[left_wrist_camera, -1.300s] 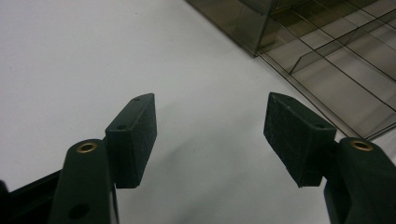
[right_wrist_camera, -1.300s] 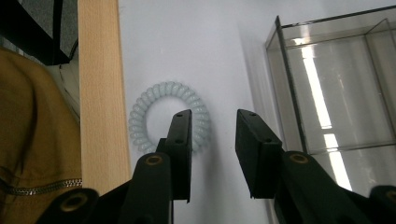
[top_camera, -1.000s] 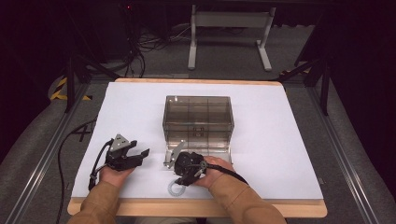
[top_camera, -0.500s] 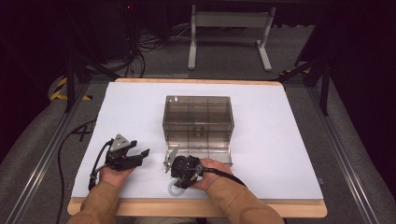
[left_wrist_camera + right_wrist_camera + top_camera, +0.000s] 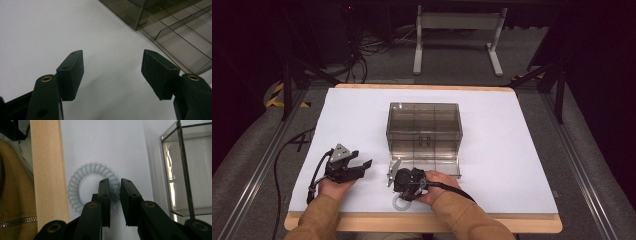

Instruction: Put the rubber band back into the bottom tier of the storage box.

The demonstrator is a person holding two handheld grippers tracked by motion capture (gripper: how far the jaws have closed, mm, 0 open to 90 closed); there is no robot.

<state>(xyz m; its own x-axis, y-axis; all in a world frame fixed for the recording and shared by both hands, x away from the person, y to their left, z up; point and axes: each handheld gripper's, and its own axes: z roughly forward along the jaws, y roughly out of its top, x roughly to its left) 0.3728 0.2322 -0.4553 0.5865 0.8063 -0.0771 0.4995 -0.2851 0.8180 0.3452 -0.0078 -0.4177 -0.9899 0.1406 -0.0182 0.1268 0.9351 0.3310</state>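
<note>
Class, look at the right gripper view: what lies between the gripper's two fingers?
A section of the pale coiled hair tie, with the fingers closing around it.

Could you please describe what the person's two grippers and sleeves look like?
Both claws are black. The left claw carries a grey three-cornered plate and a black cable. Up close, its fingers have textured pads and brass-coloured rivets. The right claw looks alike. The sleeves are tan.

A divided box [image 5: 424,131] stands near the middle of the table [image 5: 522,150], with its lid [image 5: 447,167] lying flat on the near side. Just before the lid, by the table's near edge, lies a coiled ring [image 5: 75,195]; the right gripper [image 5: 115,185] is above it, jaws astride its coil. The left gripper [image 5: 357,167] rests on the table to the left, apart from the box.
</note>
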